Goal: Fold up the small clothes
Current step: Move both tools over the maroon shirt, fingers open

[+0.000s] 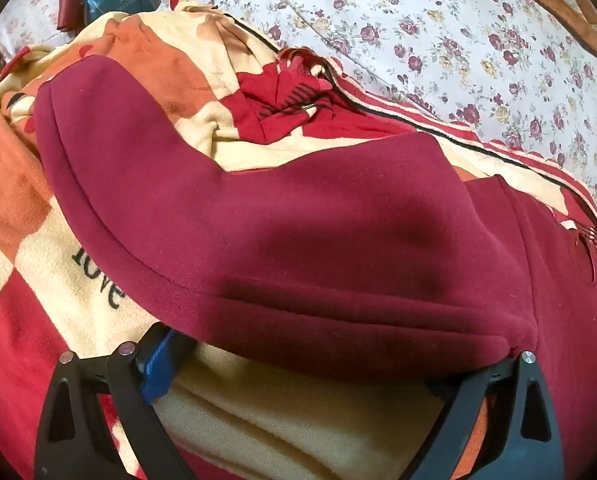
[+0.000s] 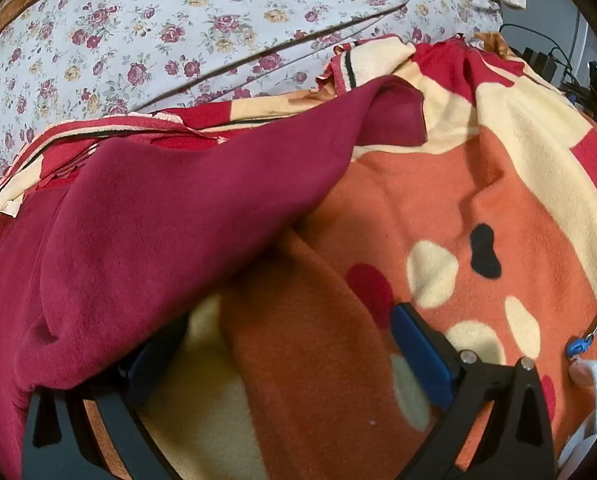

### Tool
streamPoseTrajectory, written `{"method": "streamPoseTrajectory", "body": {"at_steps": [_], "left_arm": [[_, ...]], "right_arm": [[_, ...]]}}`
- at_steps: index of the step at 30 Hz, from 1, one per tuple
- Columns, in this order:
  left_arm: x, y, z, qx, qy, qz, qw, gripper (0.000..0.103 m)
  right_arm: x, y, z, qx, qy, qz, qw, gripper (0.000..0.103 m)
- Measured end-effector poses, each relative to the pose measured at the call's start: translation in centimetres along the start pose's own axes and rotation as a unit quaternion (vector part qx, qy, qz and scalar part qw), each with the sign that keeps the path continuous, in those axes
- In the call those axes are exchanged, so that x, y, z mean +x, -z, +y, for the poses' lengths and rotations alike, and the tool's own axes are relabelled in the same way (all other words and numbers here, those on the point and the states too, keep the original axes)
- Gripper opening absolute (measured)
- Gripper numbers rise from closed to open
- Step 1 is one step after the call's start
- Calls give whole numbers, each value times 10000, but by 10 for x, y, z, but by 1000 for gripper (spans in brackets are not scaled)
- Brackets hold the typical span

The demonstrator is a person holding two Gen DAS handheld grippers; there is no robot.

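Maroon garment (image 1: 298, 216) lies spread across the patterned fleece blanket (image 1: 46, 264) on the bed, one sleeve reaching toward the floral sheet (image 2: 146, 36) at the far edge. We see our left gripper (image 1: 330, 364) standing wide, the garment's hem draped over its fingers. Our right gripper (image 2: 282, 344) stands wide too, its left finger under the cloth's edge, pressing nothing.
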State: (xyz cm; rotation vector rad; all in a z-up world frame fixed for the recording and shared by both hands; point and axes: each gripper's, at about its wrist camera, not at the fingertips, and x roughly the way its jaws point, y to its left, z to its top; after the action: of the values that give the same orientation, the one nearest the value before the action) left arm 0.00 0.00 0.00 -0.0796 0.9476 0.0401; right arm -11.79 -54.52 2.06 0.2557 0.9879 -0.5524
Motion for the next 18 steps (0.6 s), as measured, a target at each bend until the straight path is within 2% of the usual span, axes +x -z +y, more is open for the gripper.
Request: {"method": "streamPoseTrajectory", "body": {"at_steps": [18], "left_arm": [[-11, 3, 4, -103, -57, 160, 9998, 80]], "right_arm": [[-1, 1, 0, -3, 3, -11, 10000, 103]]}}
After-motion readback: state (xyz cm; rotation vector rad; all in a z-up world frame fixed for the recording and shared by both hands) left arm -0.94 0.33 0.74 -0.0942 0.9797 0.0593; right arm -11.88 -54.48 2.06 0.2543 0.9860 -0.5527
